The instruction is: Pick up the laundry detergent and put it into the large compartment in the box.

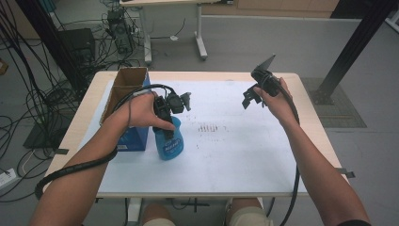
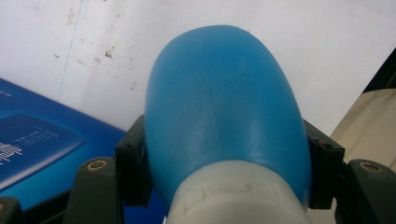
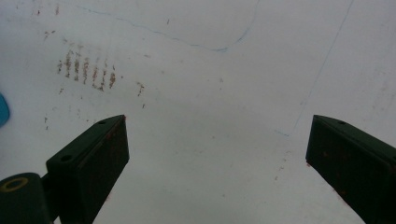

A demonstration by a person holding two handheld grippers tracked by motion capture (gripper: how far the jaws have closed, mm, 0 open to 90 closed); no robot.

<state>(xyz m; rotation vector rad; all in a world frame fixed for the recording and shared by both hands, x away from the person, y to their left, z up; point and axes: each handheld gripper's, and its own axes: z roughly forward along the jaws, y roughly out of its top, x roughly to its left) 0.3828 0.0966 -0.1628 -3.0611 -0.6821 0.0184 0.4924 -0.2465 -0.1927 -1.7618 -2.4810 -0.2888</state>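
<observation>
A blue plastic spray bottle (image 1: 168,141) with a pale collar stands on the white table sheet (image 1: 235,155), left of centre. My left gripper (image 1: 165,126) comes down on it from above and is shut on the bottle's upper body. In the left gripper view the blue bottle (image 2: 224,102) bulges between both black pads (image 2: 133,163), which press on its sides. My right gripper (image 1: 250,98) hovers over the right part of the sheet, open. In the right gripper view its gripper (image 3: 217,154) has its jaws set wide apart over bare white sheet, nothing between them.
A blue box (image 1: 134,136) lies just left of the bottle, with an open cardboard box (image 1: 126,82) behind it. Rusty smudge marks (image 1: 208,127) dot the sheet's middle. Cables and a desk leg (image 1: 201,42) stand on the floor beyond the table.
</observation>
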